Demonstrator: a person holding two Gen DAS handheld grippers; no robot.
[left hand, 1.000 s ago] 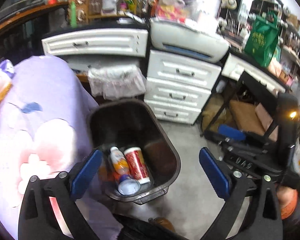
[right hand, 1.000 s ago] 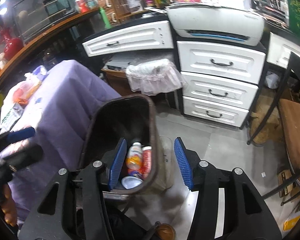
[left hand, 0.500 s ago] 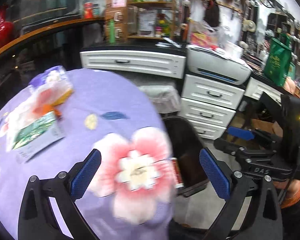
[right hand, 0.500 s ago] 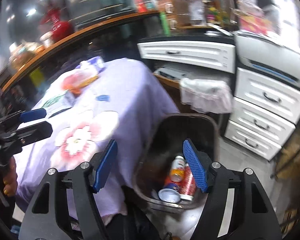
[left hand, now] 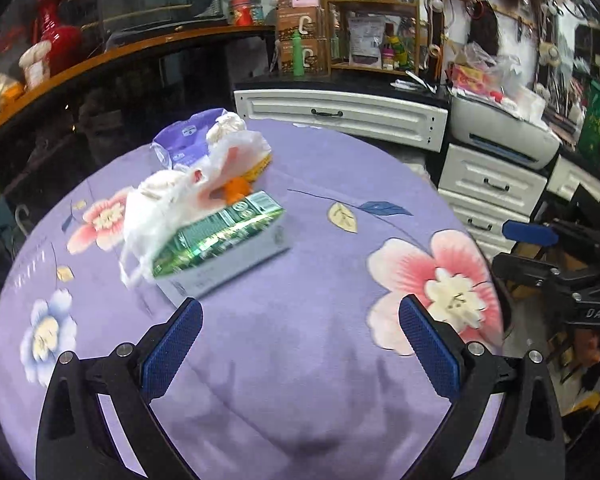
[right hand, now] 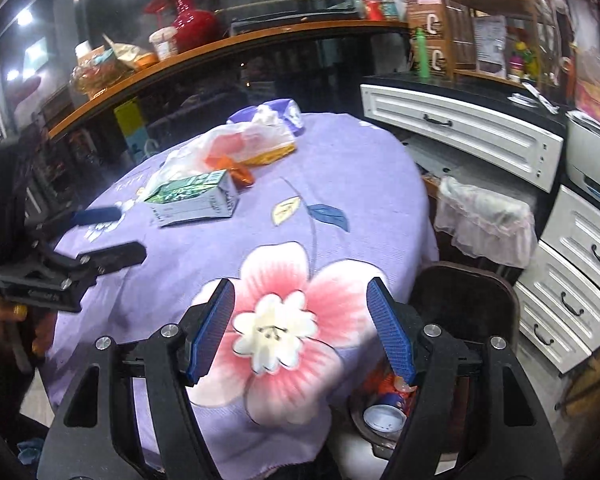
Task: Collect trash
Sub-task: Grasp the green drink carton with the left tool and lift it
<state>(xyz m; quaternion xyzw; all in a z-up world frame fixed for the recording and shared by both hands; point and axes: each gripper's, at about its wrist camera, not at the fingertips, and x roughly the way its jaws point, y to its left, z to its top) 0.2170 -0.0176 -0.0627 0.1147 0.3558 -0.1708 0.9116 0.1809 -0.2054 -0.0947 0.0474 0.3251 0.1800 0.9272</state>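
Note:
A green and white carton (left hand: 224, 242) lies on the round table with the purple flowered cloth (left hand: 320, 168), next to a crumpled white plastic bag (left hand: 188, 188) and a purple packet (left hand: 188, 140). The carton (right hand: 194, 198) and bag (right hand: 240, 146) also show in the right wrist view. My left gripper (left hand: 300, 344) is open and empty above the table, near the carton. My right gripper (right hand: 300, 328) is open and empty over the table's right edge. The dark trash bin (right hand: 464, 312) stands beside the table with cans (right hand: 384, 412) in it.
White drawers (right hand: 580, 280) and a printer (left hand: 500, 128) stand right of the table. A small bin lined with a white bag (right hand: 484, 216) sits behind the dark bin. A wooden counter (right hand: 220, 48) with jars and a red vase curves behind the table.
Both grippers have swung up and left from above the trash bin to above the table. The carton and bag have come into close view. Both stay open and empty.

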